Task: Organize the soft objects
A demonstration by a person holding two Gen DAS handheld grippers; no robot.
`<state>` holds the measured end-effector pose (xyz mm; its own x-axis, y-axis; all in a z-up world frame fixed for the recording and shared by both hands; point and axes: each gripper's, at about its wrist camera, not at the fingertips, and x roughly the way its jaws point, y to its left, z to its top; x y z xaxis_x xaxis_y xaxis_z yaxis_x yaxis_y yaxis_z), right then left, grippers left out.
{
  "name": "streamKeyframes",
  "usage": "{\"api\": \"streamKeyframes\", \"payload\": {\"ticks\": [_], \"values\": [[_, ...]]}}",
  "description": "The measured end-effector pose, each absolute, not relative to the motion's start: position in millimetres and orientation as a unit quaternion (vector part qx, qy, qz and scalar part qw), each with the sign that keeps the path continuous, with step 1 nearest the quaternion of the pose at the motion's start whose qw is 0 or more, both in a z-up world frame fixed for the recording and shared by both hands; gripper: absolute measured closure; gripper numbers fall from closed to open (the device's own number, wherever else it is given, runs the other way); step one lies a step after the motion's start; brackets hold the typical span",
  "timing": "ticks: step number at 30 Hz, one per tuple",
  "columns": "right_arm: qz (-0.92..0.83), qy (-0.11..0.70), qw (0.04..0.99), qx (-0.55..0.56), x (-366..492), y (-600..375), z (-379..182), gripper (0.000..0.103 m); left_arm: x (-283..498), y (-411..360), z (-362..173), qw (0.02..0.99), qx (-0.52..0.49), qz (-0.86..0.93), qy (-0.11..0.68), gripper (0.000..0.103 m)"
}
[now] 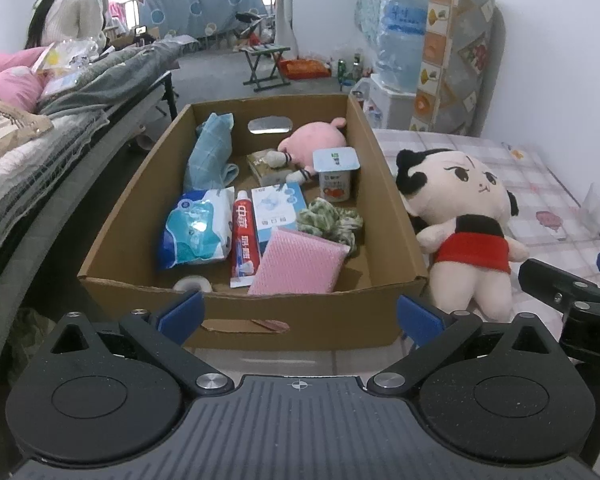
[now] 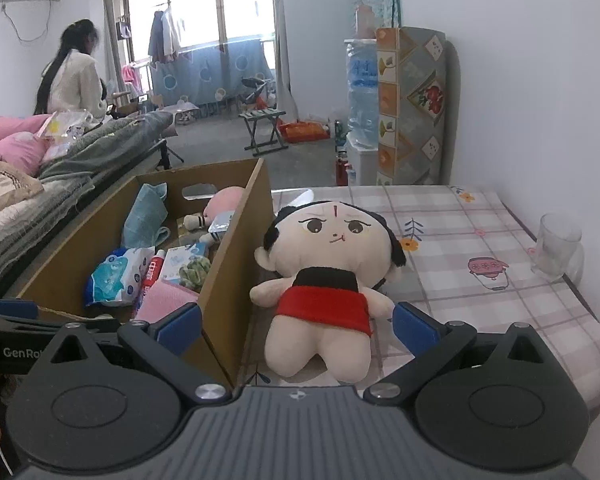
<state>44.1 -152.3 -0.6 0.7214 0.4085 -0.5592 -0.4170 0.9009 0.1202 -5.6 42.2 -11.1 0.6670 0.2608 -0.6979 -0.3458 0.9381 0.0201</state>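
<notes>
Right gripper (image 2: 296,322), jaws apart and empty, hovers with the cream plush doll in a red skirt (image 2: 326,284) lying just ahead beside the cardboard box (image 2: 236,264); best pinch its soft middle.

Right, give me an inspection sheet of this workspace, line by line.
Surface: checked tablecloth.
Job's things: plush doll lying face up beside cardboard box; pink plush, pink sponge, towel inside.
Clutter: toothpaste, wipes pack, yogurt cup in box; glass on the cloth.
Grippers: left gripper open, right gripper open, both empty.
Cables: nothing seen.
Surroundings: bed, water dispenser, a person standing behind.
</notes>
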Motion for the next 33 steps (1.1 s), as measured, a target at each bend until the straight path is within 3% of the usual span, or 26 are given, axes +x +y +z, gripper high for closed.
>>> {"api": "streamKeyframes", "payload": {"ticks": [33], "values": [[0.216, 0.298, 0.930, -0.010, 44.4, -158.3, 2.9, 0.043, -1.4, 38.7, -7.0, 0.912, -0.064, 0.160, 0.373, 0.000]]}}
